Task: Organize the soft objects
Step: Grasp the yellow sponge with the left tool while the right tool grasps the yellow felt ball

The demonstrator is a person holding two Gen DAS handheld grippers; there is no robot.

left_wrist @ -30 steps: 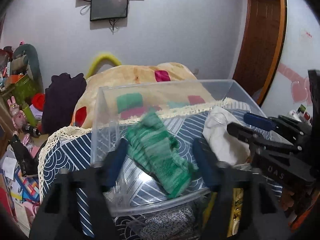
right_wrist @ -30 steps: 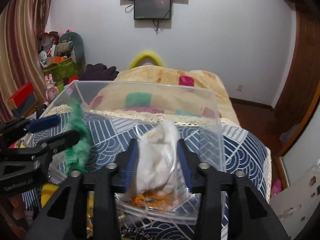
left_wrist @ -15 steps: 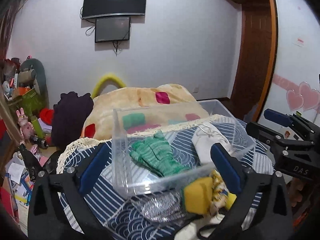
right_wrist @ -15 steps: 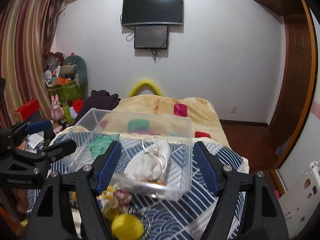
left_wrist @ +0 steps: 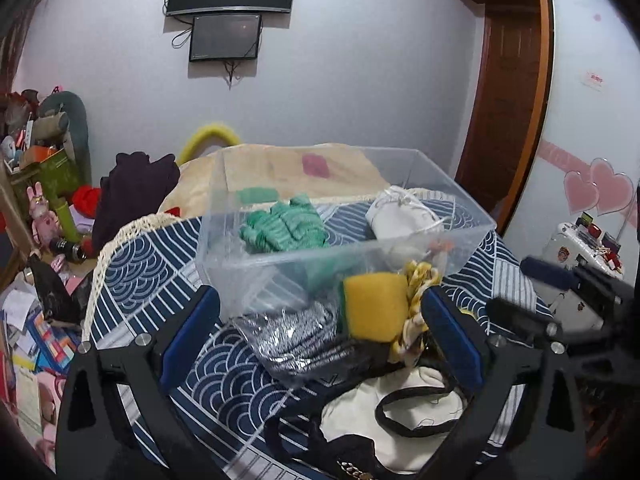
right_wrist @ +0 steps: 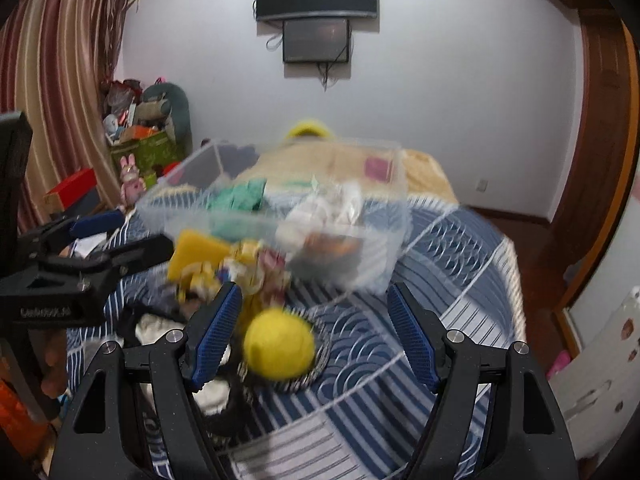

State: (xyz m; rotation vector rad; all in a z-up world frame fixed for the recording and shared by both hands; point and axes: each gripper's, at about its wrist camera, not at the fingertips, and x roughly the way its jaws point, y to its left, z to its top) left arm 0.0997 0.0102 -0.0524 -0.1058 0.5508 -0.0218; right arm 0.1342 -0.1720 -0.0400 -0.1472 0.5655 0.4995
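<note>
The left tongs [left_wrist: 320, 328] are spread wide, blue-padded fingers [left_wrist: 188, 332] far apart and gripping nothing. The right tongs [right_wrist: 314, 334] gape equally wide, their ribbed blue pads [right_wrist: 412, 338] empty as well. Both point forward side by side, each visible at the edge of the other's view.

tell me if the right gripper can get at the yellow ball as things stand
Probably yes. The right gripper is open, and the yellow ball lies uncovered on the bed between its fingers, nearer the left one. Nothing sits over it, though the picture is blurred.
</note>
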